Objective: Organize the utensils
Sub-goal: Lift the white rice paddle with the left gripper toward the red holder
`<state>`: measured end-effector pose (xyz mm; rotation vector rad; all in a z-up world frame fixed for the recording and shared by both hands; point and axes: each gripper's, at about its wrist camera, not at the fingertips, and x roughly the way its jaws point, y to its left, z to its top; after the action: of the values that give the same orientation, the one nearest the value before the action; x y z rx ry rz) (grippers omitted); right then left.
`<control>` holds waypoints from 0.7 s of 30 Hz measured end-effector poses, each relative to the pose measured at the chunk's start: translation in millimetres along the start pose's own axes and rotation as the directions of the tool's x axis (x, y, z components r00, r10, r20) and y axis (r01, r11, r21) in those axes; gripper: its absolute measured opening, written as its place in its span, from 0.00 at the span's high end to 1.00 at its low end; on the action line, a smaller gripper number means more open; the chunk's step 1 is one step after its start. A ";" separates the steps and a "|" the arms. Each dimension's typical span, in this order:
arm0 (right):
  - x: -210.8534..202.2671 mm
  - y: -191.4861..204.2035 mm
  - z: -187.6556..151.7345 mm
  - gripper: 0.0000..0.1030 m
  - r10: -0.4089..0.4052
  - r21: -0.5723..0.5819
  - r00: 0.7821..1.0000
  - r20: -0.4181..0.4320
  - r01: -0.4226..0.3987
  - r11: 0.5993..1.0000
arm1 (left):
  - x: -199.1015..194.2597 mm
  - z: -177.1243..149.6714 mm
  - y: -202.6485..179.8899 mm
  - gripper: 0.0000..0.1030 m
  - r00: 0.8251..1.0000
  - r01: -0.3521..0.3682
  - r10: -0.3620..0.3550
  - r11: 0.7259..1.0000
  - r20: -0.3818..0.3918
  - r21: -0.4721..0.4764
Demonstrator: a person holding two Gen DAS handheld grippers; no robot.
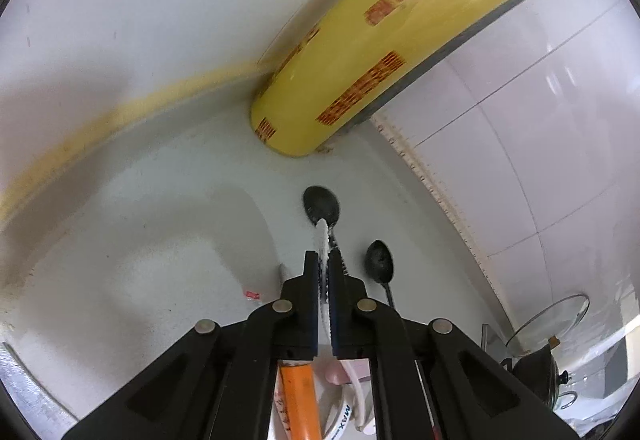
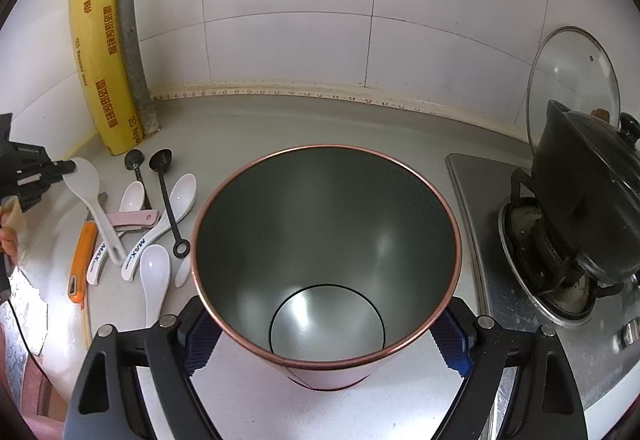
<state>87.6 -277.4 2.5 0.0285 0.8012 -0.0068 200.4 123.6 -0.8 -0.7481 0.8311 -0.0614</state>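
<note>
White plastic shows between the jaws of the left hand-held gripper (image 1: 328, 272): they are clamped flat on the blade of a rice paddle (image 2: 86, 185), gripped edge-on. From the right wrist view, the paddle's long axis runs from the gripped blade at the far left down and to the right, its handle end lying among the other utensils on the table (image 2: 280, 119). The right hand-held gripper (image 2: 326, 340) has its jaws set wide around the base of a tall metal cup (image 2: 328, 240), pads pressing its pink outer wall; the cup stands upright, mouth open, with nothing inside.

The coming move, I judge, turns on this: the cup lies to the right of the paddle, across the utensil pile, so the left hand is the nearer one to carry it over, and the paddle would need tipping toward upright to drop in.

Counted on the table: four white soup spoons (image 2: 182, 195), two of them marked MAX; two black ladle-type spoons (image 2: 160, 159); one orange-handled tool (image 2: 82, 256); one pink-handled tool (image 2: 136, 217); one paddle. A yellow roll of wrap (image 2: 100, 51) leans in the corner.
</note>
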 end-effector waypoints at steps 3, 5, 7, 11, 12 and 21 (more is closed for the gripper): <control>-0.6 1.4 -0.3 0.12 0.005 -0.003 1.000 0.001 -0.005 1.000 | -14.4 0.3 -12.8 0.97 0.999 -0.008 0.007 0.999 0.037 0.048; -0.8 1.3 -0.4 0.12 0.009 -0.005 1.000 0.002 -0.009 1.000 | -20.6 0.9 -22.6 0.97 0.998 -0.023 0.019 0.997 0.054 0.074; -0.9 2.2 -0.2 0.12 0.011 -0.006 1.000 0.002 -0.011 1.000 | -26.7 1.9 -29.5 0.97 0.997 -0.041 0.035 0.994 0.067 0.098; -0.2 3.2 0.1 0.12 0.017 -0.007 1.000 0.003 -0.017 1.000 | -42.5 1.1 -41.4 0.97 0.994 -0.051 0.036 0.988 0.104 0.143; -0.1 3.6 0.3 0.12 0.019 -0.007 1.000 0.004 -0.019 1.000 | -45.6 1.3 -44.1 0.97 0.993 -0.055 0.038 0.987 0.113 0.152; 1.4 6.2 2.3 0.12 0.027 -0.016 1.000 0.007 -0.027 1.000 | -84.2 3.6 -73.3 0.97 0.980 -0.061 0.016 0.973 0.200 0.223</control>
<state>90.3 -271.3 3.2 0.0237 0.7940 0.0251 161.9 98.7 101.0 -0.5111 0.6363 -0.0461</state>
